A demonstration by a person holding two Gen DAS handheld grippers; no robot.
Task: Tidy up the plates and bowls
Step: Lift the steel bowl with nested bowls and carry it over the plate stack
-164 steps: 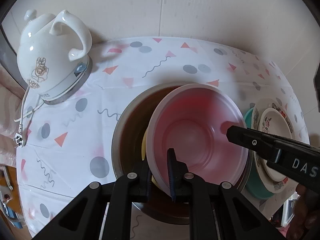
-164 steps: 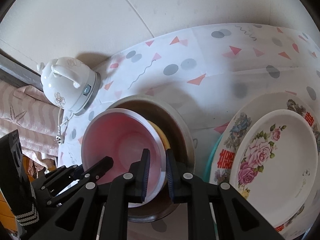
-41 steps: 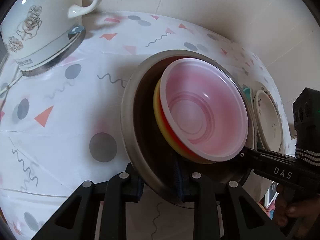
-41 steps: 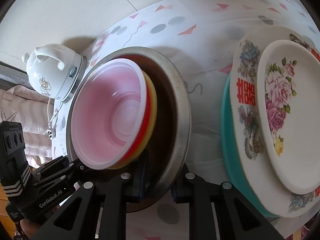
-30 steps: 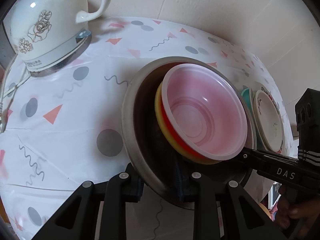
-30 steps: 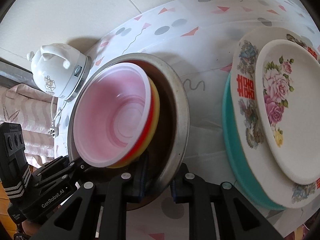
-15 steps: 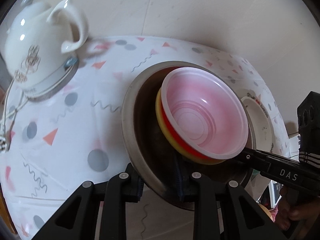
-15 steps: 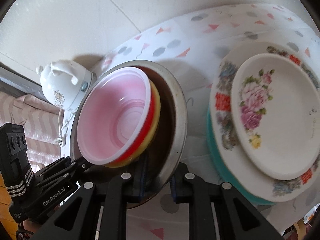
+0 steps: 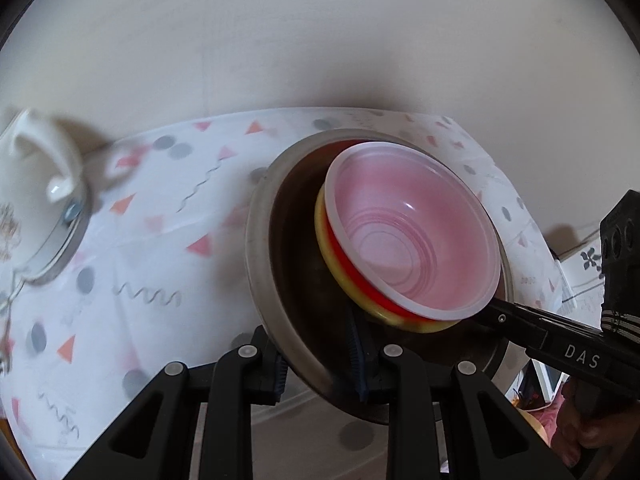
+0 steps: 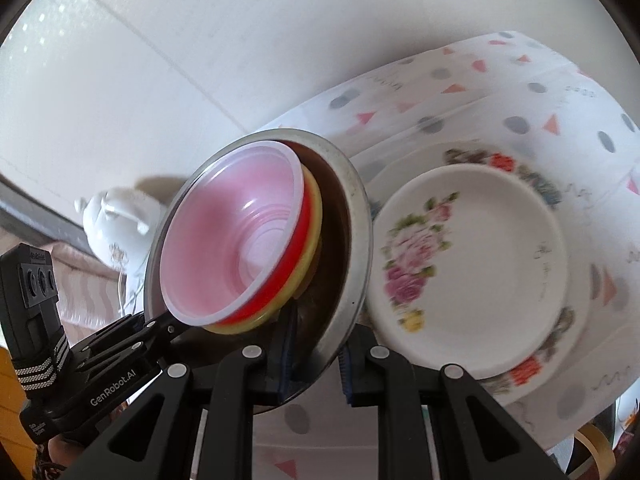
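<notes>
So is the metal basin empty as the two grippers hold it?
No, the metal basin carries a translucent pink bowl nested over red and yellow bowls, leaning against its wall.

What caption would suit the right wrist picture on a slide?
Both grippers clamp a steel bowl holding nested pink, red and yellow bowls, raised beside stacked floral plates.

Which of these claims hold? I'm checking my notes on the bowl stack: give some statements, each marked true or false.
1. Both the left gripper and right gripper clamp the large steel bowl's rim. True.
2. The translucent pink plastic bowl sits topmost in the nest. True.
3. A blue bowl lies directly beneath it. False: a red bowl, then a yellow bowl.
4. The rose-patterned white plate is inside the steel bowl. False: it rests on a larger floral plate beside it.
</notes>
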